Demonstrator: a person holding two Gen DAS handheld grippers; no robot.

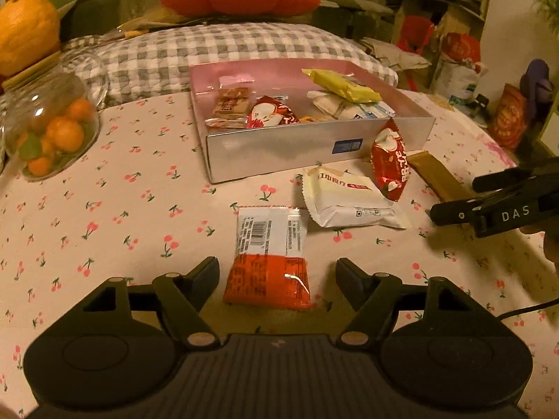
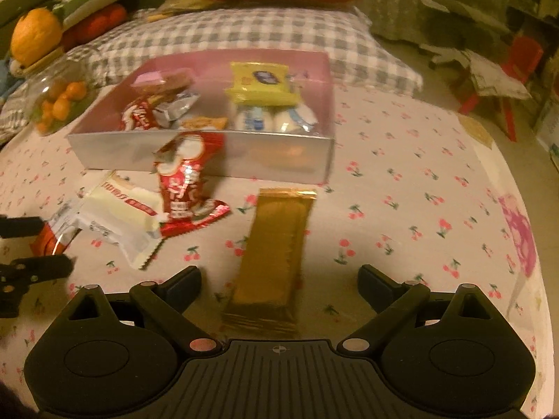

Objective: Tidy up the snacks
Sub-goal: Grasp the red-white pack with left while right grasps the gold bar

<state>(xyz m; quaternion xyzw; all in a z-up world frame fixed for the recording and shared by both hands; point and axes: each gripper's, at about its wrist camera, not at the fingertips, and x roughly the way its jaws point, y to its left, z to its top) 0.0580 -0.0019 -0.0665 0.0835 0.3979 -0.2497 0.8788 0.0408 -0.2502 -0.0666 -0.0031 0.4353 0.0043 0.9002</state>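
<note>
An orange-and-white snack packet (image 1: 269,258) lies flat on the cherry-print tablecloth between the open fingers of my left gripper (image 1: 277,274), and neither pad touches it. A gold bar (image 2: 276,244) lies lengthwise between the fingers of my right gripper (image 2: 279,279), which is also open and clear of it. A white packet (image 1: 349,195) and a red packet (image 1: 389,160) sit in front of the silver box (image 1: 272,150), the red one leaning on its wall. Inside the box are several snacks, with a yellow packet (image 2: 260,82) on top.
A glass jar of small oranges (image 1: 52,122) stands at the left. A checked pillow (image 1: 227,49) lies behind the box. The table's edge curves away on the right (image 2: 517,209), with clutter on the floor beyond.
</note>
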